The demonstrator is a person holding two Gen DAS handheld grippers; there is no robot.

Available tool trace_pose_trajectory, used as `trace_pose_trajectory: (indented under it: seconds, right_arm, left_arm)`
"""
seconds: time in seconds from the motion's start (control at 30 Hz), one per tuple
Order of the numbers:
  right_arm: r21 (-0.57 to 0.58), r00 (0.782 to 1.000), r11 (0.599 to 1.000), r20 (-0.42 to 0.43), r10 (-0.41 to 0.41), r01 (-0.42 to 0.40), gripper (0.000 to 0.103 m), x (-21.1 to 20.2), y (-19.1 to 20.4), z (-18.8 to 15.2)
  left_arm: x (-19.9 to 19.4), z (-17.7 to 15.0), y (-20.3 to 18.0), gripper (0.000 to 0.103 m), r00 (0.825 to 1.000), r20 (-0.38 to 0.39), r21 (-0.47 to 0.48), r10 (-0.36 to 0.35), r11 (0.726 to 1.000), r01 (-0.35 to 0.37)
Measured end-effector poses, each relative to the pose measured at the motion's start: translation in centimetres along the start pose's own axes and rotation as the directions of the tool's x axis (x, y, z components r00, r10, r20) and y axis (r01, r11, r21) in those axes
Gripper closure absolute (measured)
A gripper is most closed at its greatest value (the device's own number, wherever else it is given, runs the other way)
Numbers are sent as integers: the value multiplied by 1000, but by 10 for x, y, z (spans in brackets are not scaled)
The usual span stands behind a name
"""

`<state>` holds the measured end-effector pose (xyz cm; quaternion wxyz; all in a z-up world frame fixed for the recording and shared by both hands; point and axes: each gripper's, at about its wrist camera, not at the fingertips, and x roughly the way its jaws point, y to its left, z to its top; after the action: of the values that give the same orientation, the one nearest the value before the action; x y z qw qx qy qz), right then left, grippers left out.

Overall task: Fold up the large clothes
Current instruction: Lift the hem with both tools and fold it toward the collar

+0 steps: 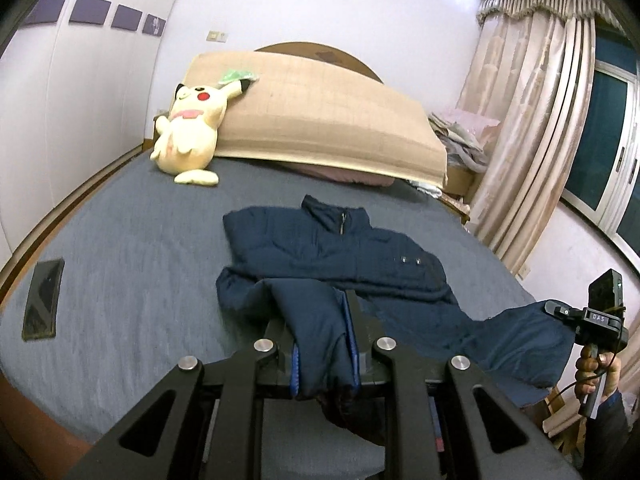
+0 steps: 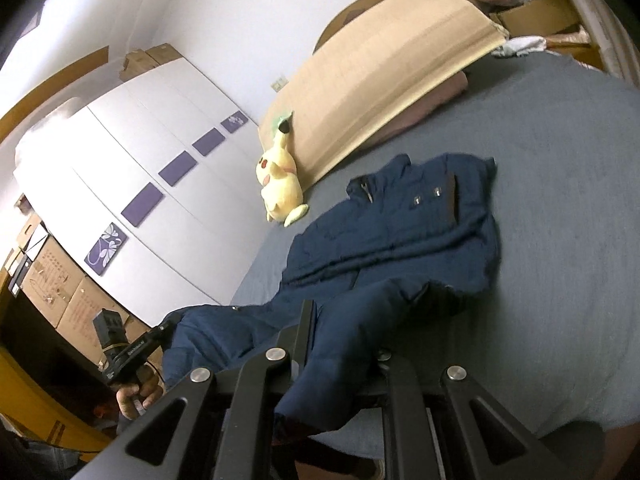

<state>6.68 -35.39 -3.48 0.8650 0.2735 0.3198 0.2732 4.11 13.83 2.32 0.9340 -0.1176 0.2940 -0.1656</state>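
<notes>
A navy padded jacket (image 1: 340, 252) lies front up on the grey bed (image 1: 120, 260), collar toward the headboard. My left gripper (image 1: 320, 320) is shut on one sleeve end, which hangs between its fingers. My right gripper (image 2: 344, 336) is shut on the other sleeve end, lifted off the bed's near edge. The jacket also shows in the right wrist view (image 2: 404, 232). The right gripper appears at the right edge of the left wrist view (image 1: 560, 312), pinching the sleeve. The left gripper appears at lower left in the right wrist view (image 2: 168, 328).
A yellow plush toy (image 1: 188, 128) leans on a tan mat (image 1: 320, 120) at the headboard. A dark phone (image 1: 43, 300) lies on the bed's left side. Curtains (image 1: 532, 140) and a cluttered nightstand stand at right. White wardrobe doors (image 2: 140, 184) and cardboard boxes are at left.
</notes>
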Motion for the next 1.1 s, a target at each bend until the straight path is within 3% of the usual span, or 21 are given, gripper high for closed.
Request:
trace_pose_trajectory:
  seconds: [0.37,1.1]
  right_arm:
    - [-74,999,997,48,10,-6,91,14,26,55]
    - [-22,993,997,95,-73,75,91,52,22,97]
  left_arm:
    - [8,26,6,84,999,39,-31,5,1000,-4]
    - [56,49,14,85,992,5,-94,130,987,-129]
